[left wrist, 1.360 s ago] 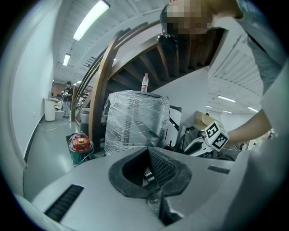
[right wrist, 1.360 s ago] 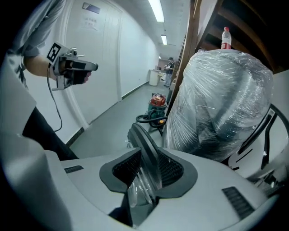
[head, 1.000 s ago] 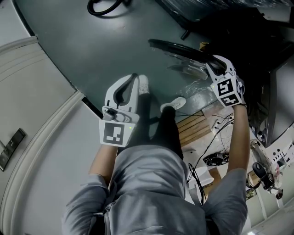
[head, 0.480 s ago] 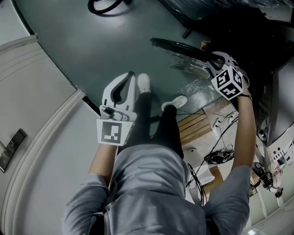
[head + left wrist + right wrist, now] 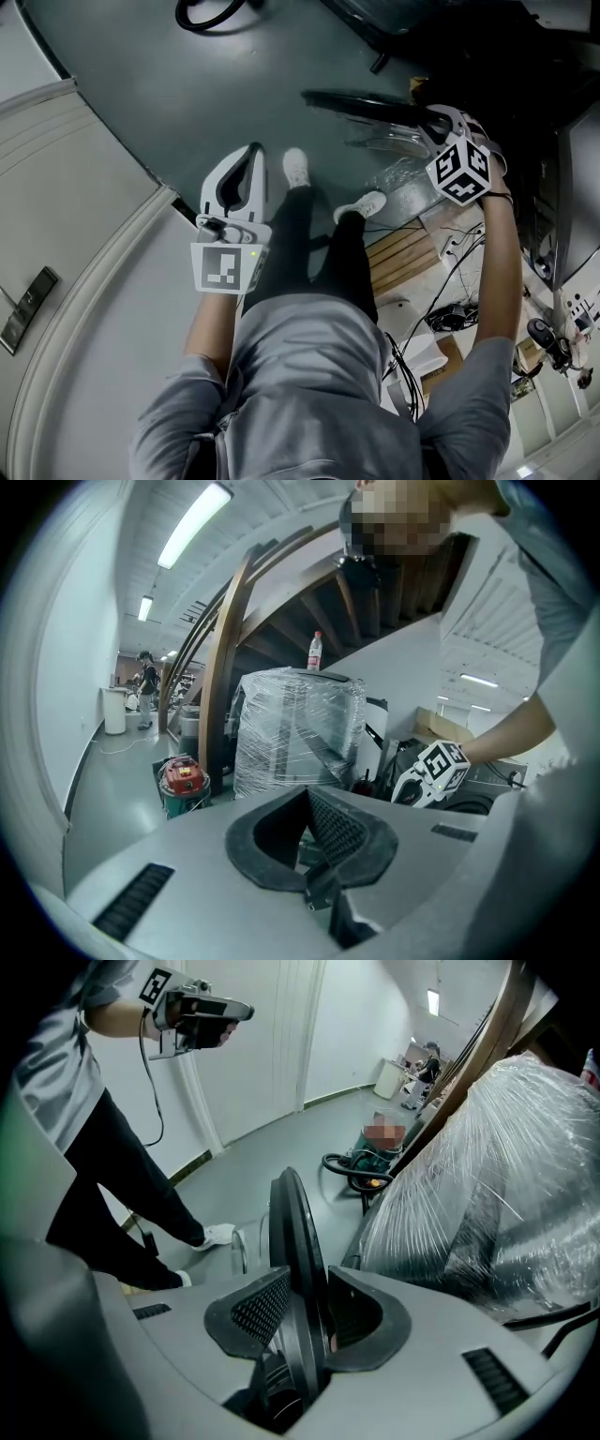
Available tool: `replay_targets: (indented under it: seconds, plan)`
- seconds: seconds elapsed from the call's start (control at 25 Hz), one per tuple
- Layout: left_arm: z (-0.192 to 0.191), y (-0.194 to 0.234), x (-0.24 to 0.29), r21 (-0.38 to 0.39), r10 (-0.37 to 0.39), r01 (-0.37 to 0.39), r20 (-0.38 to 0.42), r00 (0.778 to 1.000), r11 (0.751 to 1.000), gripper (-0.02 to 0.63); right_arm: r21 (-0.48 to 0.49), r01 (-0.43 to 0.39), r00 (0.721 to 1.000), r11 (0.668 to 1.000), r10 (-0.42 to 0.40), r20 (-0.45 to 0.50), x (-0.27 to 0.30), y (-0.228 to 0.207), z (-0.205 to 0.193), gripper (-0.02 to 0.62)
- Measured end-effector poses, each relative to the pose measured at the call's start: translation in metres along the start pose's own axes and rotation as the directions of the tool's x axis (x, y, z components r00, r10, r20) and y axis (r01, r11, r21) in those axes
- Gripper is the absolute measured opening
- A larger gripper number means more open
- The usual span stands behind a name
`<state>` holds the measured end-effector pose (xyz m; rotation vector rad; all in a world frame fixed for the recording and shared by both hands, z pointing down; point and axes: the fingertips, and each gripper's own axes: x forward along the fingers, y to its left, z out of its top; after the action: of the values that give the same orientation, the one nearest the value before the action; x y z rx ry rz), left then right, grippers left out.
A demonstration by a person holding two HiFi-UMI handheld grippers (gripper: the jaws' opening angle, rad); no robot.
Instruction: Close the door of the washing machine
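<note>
The washing machine door (image 5: 373, 105) stands open, a dark round rim with a clear bowl (image 5: 386, 142), seen edge-on in the head view. My right gripper (image 5: 433, 120) points steeply down onto it. In the right gripper view the door's rim (image 5: 294, 1227) runs straight between the two pads, and the right gripper (image 5: 306, 1314) is shut on it. My left gripper (image 5: 252, 150) hangs in the air over the floor, left of the person's legs, away from the door. In the left gripper view the left gripper (image 5: 307, 829) has its pads together with nothing in them.
A plastic-wrapped appliance (image 5: 497, 1194) stands just beyond the door. A red vacuum (image 5: 183, 778) and a black hose (image 5: 202, 13) sit farther off on the grey floor. A wooden pallet (image 5: 403, 258) and loose cables (image 5: 441, 321) lie by the person's feet. A white curved wall (image 5: 84, 234) is at left.
The right gripper has rolled on the door's rim, so its marker cube now faces differently. The left gripper has drifted slightly. The door's edge stays about where it was.
</note>
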<state>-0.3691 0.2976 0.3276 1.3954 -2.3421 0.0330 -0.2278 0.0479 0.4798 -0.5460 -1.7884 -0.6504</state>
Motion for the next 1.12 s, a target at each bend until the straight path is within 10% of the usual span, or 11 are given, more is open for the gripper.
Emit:
replay_targets:
  seconds: [1.12]
  plan:
    - [-0.008, -0.063, 0.006, 0.034, -0.089, 0.089, -0.009, 0.996, 0.995, -0.002, -0.071, -0.067, 0.998, 0.995, 0.068, 0.013, -0.023, 0.093, -0.031, 0.126]
